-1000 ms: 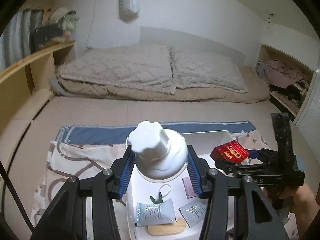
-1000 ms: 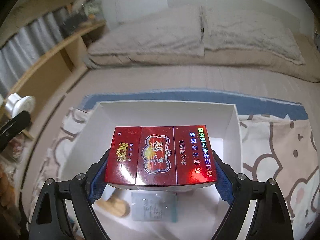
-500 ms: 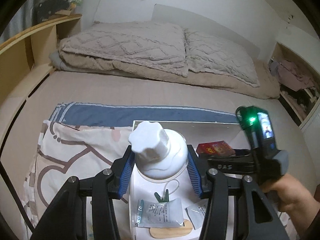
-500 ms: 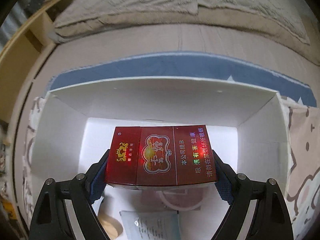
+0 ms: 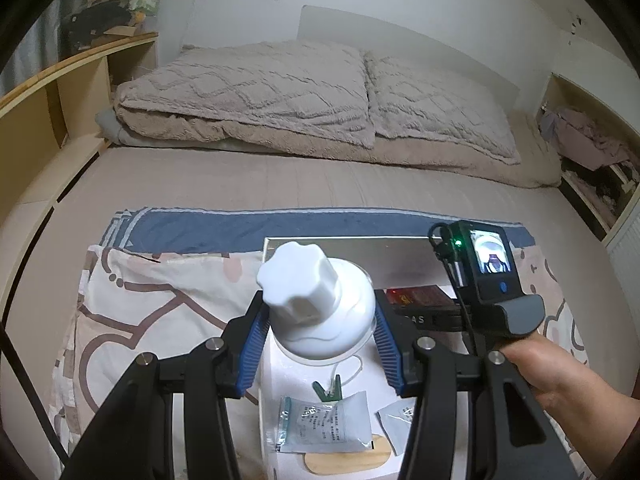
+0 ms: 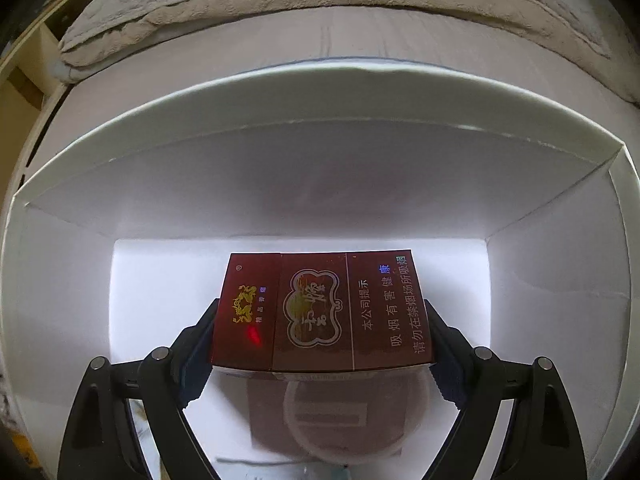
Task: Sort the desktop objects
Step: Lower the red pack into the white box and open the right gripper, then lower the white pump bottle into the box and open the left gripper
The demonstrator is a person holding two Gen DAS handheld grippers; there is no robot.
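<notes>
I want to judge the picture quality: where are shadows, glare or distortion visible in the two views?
Right wrist: red cigarette pack looks dim, casting a shadow on the bright white box floor; fisheye bends the box rim. Left wrist: evenly lit, sharp white bottle; edges curve strongly.

We count, inside the white box (image 5: 316, 246): one white bottle (image 5: 320, 304), one red cigarette pack (image 6: 320, 312), two sachets (image 5: 324, 426), one green clip (image 5: 329, 387), one wooden piece (image 5: 346, 459).

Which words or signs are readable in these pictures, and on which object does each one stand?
"本公司提示" – red cigarette pack clamped in the right gripper.
"吸烟有害健康" – same pack.
"请勿在禁烟场所吸烟" – same pack.
Centre emblem and gold characters on the pack: too stylised to read.
Printed sachet in the white box: too small.
</notes>
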